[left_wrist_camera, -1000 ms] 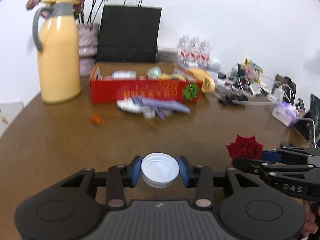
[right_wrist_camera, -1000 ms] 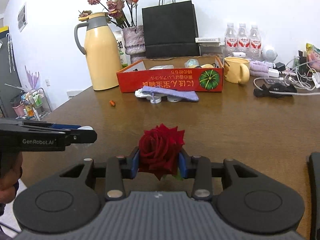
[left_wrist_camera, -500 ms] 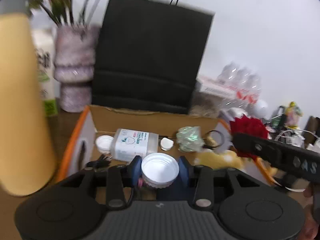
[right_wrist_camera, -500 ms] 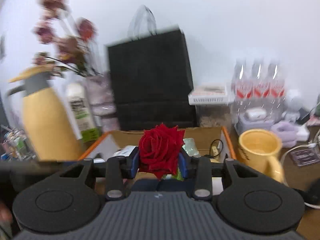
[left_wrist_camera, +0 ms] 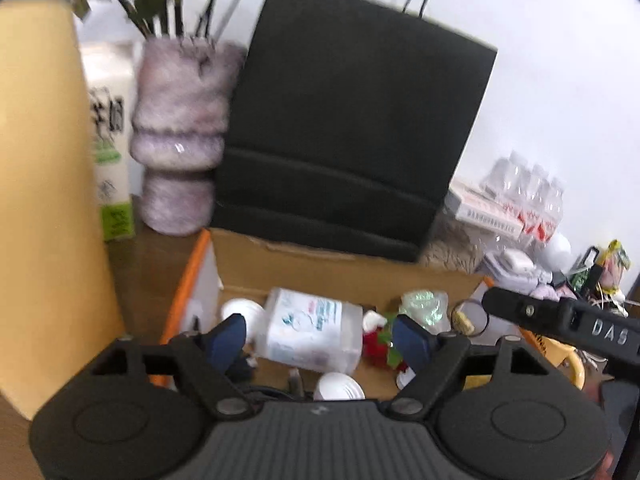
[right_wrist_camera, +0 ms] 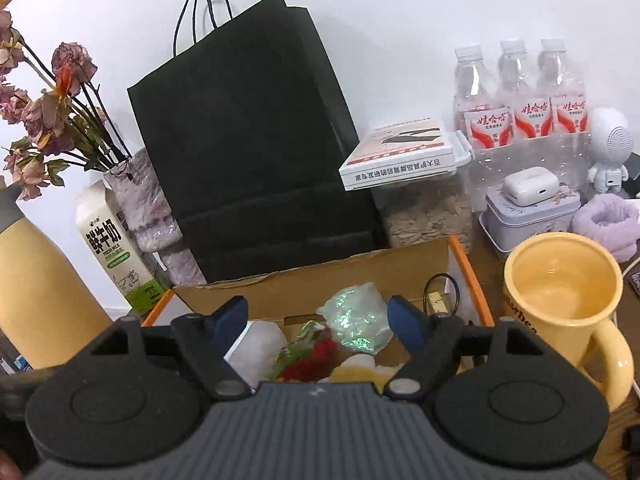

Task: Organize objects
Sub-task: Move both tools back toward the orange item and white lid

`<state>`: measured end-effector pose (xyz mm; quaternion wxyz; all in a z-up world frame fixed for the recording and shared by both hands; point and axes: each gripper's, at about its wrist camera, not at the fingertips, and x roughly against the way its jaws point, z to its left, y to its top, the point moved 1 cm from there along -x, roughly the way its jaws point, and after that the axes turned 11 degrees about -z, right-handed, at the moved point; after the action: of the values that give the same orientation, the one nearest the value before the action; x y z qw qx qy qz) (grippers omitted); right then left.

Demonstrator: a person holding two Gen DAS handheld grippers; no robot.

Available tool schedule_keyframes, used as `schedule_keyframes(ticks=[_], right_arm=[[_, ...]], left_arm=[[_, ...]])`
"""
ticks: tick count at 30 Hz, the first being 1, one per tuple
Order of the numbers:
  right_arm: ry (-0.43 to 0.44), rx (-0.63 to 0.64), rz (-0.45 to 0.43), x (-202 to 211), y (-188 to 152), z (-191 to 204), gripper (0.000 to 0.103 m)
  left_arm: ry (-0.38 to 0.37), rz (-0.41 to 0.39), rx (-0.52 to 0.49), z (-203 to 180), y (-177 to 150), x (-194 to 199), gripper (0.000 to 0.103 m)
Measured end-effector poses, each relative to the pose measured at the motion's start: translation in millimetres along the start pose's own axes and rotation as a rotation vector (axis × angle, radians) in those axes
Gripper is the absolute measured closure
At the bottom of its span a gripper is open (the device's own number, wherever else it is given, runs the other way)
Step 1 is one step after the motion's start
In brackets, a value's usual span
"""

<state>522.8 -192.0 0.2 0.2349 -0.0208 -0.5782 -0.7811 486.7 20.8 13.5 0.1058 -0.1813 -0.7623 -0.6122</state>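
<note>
Both grippers' fingers [left_wrist_camera: 234, 340] gape wide over the cardboard box [right_wrist_camera: 360, 270], black bag [right_wrist_camera: 248, 140] standing behind it.

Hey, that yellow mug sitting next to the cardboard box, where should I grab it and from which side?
Grip the yellow mug across its rim wall, coming straight down from above. It stands upright with its mouth open and seemingly empty. Its handle points toward the camera, and the cardboard box crowds its left side, so a side approach looks tighter.
</note>
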Motion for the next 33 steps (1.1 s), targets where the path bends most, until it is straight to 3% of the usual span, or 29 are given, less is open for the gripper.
schedule_keyframes(ticks=[3, 5, 6, 10, 13, 17, 22, 27, 30, 33], right_arm=[[-0.013, 0.140, -0.079, 36, 22, 27, 0.023], [-0.015, 0.212, -0.162, 74, 31, 42, 0.013], [-0.013, 0.228, -0.176, 90, 32, 46, 0.008], [-0.020, 0.248, -0.145, 151, 19, 49, 0.007], [-0.060, 0.243, -0.133, 203, -9, 47, 0.001], [-0.019, 0.221, -0.080, 273, -68, 43, 0.000], [0.079, 0.182, 0.084, 354, -137, 38, 0.000], [0.061, 0.184, 0.157, 395, -170, 37, 0.000], [0.026, 0.193, 0.141, 387, -174, 37, 0.001], [0.018, 0.224, 0.127, 365, -176, 43, 0.007]], left_arm=[[-0.006, -0.114, -0.101, -13, 16, 38, 0.023], [-0.009, -0.183, -0.135, -18, 19, 67, 0.017], [-0.014, -0.192, -0.137, -20, 20, 83, 0.016], [-0.053, -0.188, -0.199, -33, 10, 142, 0.015], [-0.102, -0.179, -0.238, -37, -25, 197, 0.011], [-0.136, -0.114, -0.241, -33, -94, 265, 0.009], [-0.027, 0.021, -0.241, -12, -168, 324, 0.009], [0.071, 0.074, -0.192, 16, -184, 345, 0.010], [0.109, 0.061, -0.176, 19, -181, 338, 0.012], [0.094, 0.024, -0.186, 17, -175, 324, 0.012]])
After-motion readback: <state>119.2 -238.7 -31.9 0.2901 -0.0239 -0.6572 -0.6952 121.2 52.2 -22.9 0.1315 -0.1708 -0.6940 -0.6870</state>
